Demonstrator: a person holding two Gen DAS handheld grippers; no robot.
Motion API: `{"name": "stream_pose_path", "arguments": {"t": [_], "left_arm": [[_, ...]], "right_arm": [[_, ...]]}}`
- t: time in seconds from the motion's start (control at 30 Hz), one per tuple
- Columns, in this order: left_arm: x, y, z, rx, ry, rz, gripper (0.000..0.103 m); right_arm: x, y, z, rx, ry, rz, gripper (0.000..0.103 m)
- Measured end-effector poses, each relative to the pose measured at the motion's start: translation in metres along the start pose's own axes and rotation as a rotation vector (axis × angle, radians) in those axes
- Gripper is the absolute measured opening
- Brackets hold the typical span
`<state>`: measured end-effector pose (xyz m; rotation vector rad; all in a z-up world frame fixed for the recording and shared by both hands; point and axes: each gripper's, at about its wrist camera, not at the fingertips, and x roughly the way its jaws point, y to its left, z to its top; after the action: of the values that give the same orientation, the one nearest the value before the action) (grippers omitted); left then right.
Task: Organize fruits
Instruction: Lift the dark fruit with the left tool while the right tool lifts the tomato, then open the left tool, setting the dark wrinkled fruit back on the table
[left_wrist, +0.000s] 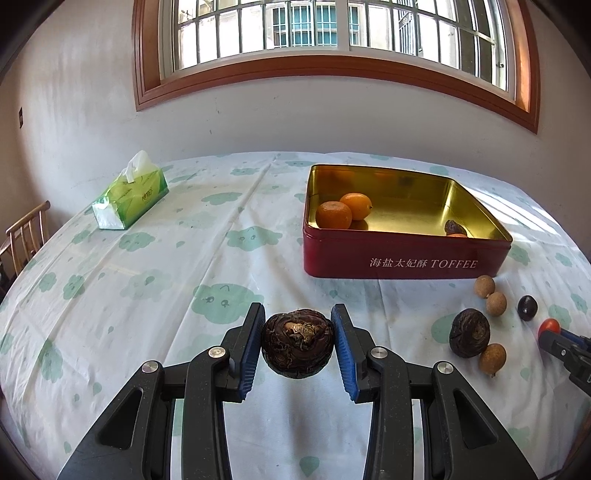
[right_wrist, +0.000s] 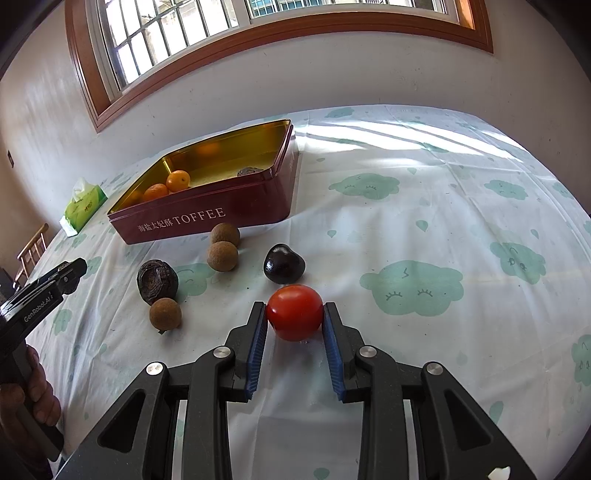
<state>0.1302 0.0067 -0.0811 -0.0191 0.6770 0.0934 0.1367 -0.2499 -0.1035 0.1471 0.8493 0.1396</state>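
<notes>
On the counter (left_wrist: 147, 258), the left hand-held gripper (left_wrist: 298, 341) pinches a dark wrinkled fruit (left_wrist: 297, 343), lifted, I think. The red tin (left_wrist: 388, 254) already holds two oranges (left_wrist: 343, 210) and one dark piece. Several small fruits (right_wrist: 221, 254) wait beside it. The right hand-held gripper (right_wrist: 294, 319) pinches a tomato (right_wrist: 294, 312).

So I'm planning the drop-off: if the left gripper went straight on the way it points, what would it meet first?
Probably only the tablecloth. The left gripper, shut on the dark wrinkled fruit, aims left of the red tin; depth is unclear.
</notes>
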Motion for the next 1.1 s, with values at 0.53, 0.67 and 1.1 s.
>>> {"name": "stream_pose_path", "arguments": {"t": [0.53, 0.67, 1.1], "left_arm": [[-0.0010, -0.0026, -0.0005, 0.003, -0.007, 0.000, 0.039], [-0.0012, -0.0029, -0.0005, 0.005, -0.008, 0.002, 0.039], [-0.0058, 0.0006, -0.0004, -0.013, -0.024, 0.012, 0.040]], "right_arm": [[-0.0013, 0.0005, 0.0001, -0.003, -0.002, -0.003, 0.028], [-0.0013, 0.0007, -0.0002, -0.003, -0.002, -0.002, 0.028], [-0.0013, 0.0007, -0.0005, -0.003, -0.002, -0.004, 0.028]]}}
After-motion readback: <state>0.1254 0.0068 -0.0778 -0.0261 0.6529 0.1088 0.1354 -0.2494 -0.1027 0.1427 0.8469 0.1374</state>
